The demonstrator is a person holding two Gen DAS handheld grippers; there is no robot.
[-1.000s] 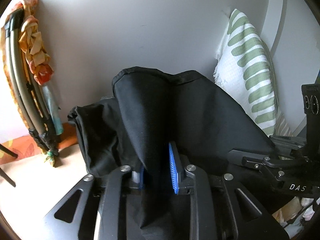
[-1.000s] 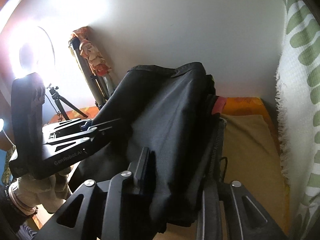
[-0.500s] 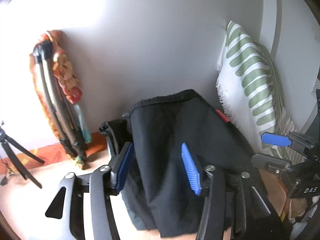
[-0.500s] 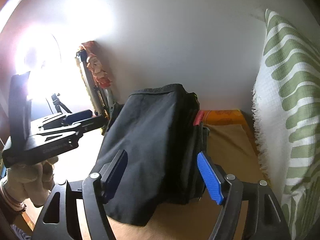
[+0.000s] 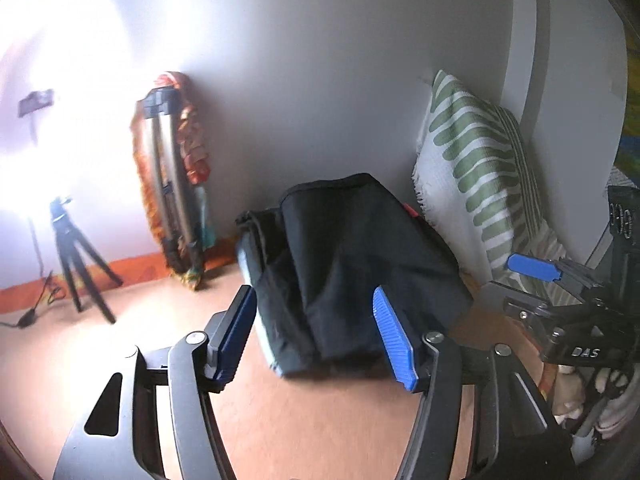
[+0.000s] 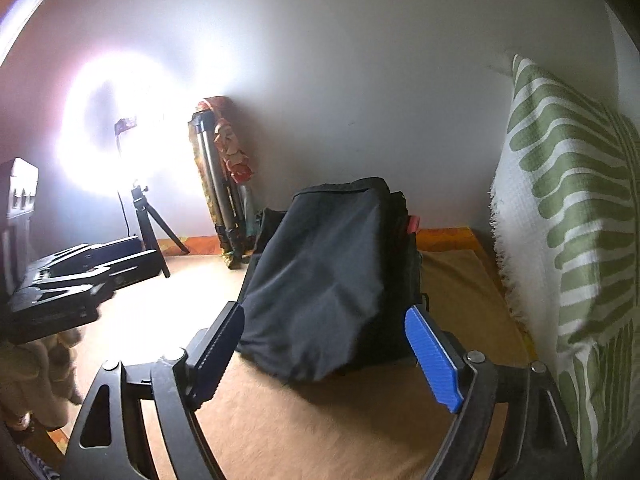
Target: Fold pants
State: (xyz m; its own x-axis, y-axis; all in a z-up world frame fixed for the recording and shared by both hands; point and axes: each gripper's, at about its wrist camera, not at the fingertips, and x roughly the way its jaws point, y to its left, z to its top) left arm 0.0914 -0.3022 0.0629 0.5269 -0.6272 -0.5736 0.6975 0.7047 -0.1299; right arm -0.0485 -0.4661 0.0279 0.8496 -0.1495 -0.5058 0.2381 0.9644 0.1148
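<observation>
Your black pants [image 5: 352,264] lie folded into a soft, matte, blocky bundle on the tan bed surface [image 6: 360,420], close to the wall beside the green-and-white woven pillow [image 6: 568,220]. Your left tool [image 5: 316,336] and right tool [image 6: 332,352] are both opening, their ribbed blue pads [image 6: 432,356] clear of the fabric and gripping nothing.
</observation>
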